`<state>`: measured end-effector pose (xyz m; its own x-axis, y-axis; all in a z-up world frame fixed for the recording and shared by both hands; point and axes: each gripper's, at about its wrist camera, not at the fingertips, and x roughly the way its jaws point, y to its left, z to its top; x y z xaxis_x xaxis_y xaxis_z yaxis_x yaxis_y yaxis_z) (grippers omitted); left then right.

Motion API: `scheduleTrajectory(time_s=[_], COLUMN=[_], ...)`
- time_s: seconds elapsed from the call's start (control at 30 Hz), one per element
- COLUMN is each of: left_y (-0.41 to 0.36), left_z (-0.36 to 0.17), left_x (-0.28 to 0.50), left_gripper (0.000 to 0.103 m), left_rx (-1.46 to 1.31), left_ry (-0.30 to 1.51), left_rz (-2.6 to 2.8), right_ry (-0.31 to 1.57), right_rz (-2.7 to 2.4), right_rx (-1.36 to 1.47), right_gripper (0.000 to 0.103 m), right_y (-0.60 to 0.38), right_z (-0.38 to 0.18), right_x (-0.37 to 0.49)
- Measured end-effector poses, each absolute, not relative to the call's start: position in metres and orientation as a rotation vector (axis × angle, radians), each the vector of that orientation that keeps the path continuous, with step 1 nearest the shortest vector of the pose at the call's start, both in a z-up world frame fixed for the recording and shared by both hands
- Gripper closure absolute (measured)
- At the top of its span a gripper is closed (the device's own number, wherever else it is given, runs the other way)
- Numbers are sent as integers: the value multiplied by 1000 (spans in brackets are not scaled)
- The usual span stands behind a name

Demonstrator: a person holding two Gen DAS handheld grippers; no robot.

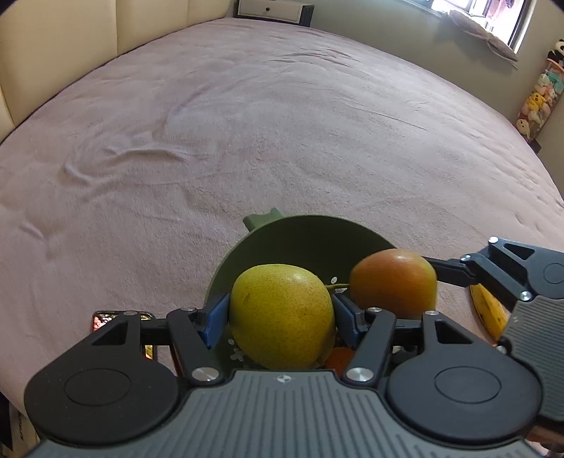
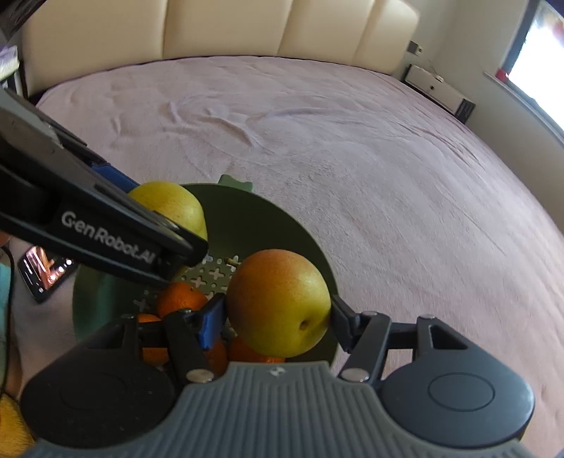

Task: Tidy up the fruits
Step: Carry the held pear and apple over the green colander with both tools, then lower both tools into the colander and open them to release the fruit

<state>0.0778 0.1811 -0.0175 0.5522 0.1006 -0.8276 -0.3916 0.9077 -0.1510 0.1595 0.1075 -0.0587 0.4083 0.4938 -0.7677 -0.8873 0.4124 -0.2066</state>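
Observation:
My left gripper is shut on a yellow speckled pear, blue pads pressed to both its sides. It hangs over a green perforated bowl on the bed. Just to its right, a red-orange pear sits in the fingers of the other gripper. In the right wrist view my right gripper is shut on that red-orange pear above the bowl. Several oranges lie in the bowl. The left gripper reaches in from the left with the yellow pear.
A banana lies on the pink bedcover right of the bowl, under the right gripper. A lit phone rests left of the bowl. A cream headboard and a white nightstand stand beyond the bed.

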Motion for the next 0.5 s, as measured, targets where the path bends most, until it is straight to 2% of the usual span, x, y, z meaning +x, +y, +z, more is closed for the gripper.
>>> scheduleTrajectory(time_s=[0.5], left_y=[182], left_z=[-36], left_x=[88], left_gripper=[31], left_rx=[-319], left_ry=[1025], left_rz=[359], right_ry=[651], right_rz=[1010], right_rx=[-818], right_gripper=[43], right_y=[136], right_z=[-85], right_x=[171])
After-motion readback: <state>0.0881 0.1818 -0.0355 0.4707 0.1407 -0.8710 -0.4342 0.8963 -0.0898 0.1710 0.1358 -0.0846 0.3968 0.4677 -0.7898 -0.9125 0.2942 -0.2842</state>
